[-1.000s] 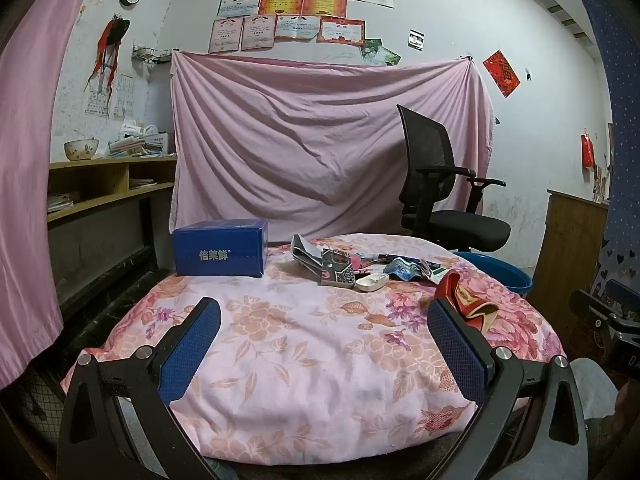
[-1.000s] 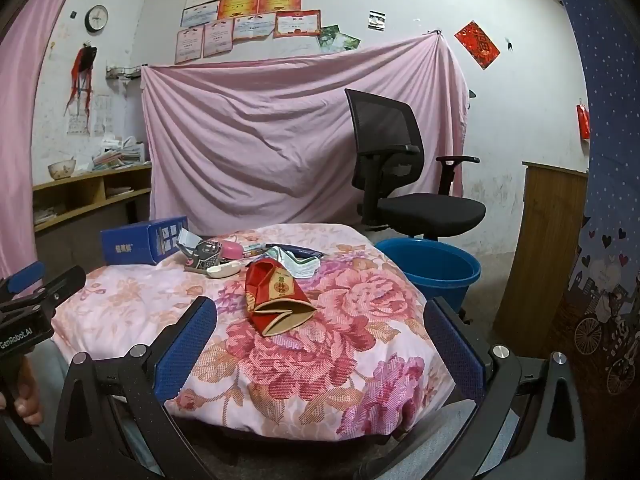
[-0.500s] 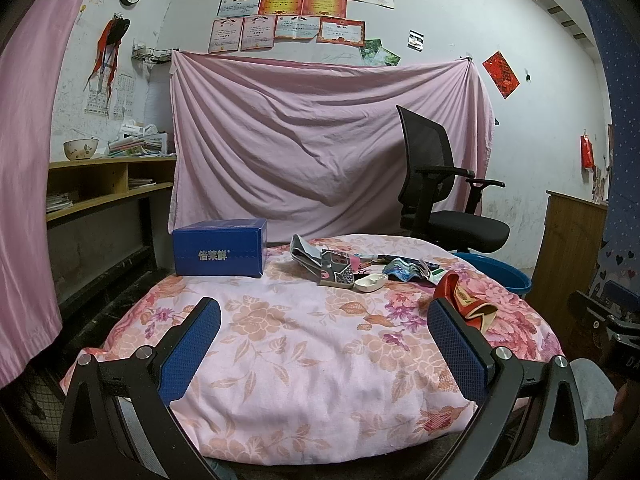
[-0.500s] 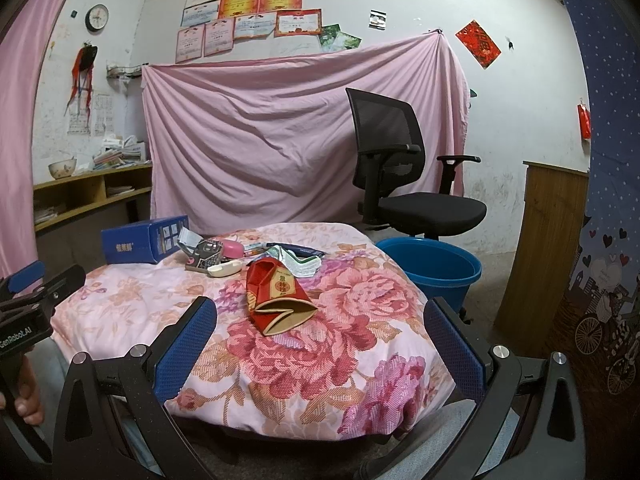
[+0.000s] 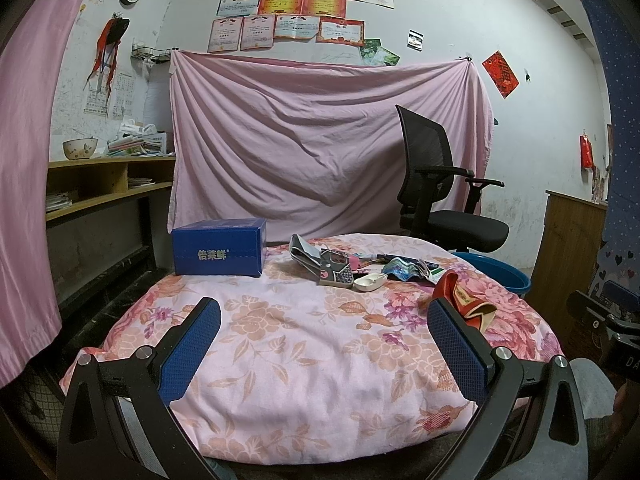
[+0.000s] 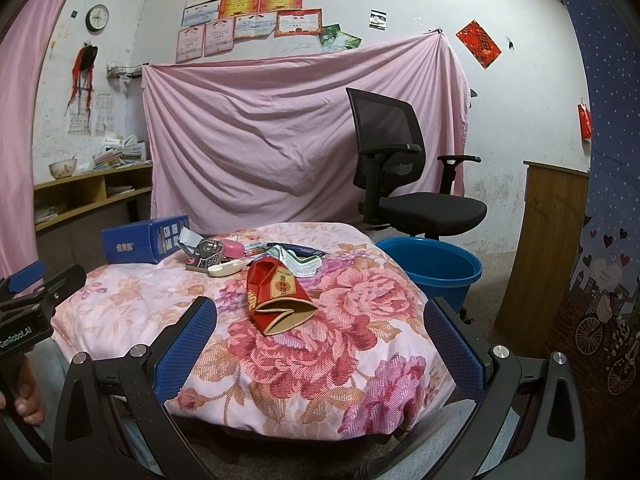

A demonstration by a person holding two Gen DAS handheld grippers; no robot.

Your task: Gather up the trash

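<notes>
Both of your grippers hover empty, fingers wide apart: left gripper [image 5: 324,344], right gripper [image 6: 320,340]. Nothing is collected yet. From the left, the blue box [image 5: 219,252], the wrappers [image 5: 334,270] and the red packet [image 6: 278,296] lie on the floral bench [image 6: 320,356]. Reach for the red packet, then carry it to the blue tub [image 6: 430,268], probably.

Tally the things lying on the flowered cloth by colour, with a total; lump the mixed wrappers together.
Blue: 1, box
Red: 1, packet
White: 1, case
Pink: 1, case
Mixed wrappers: several, blurred, cannot count
Total: 4 plus wrappers
</notes>
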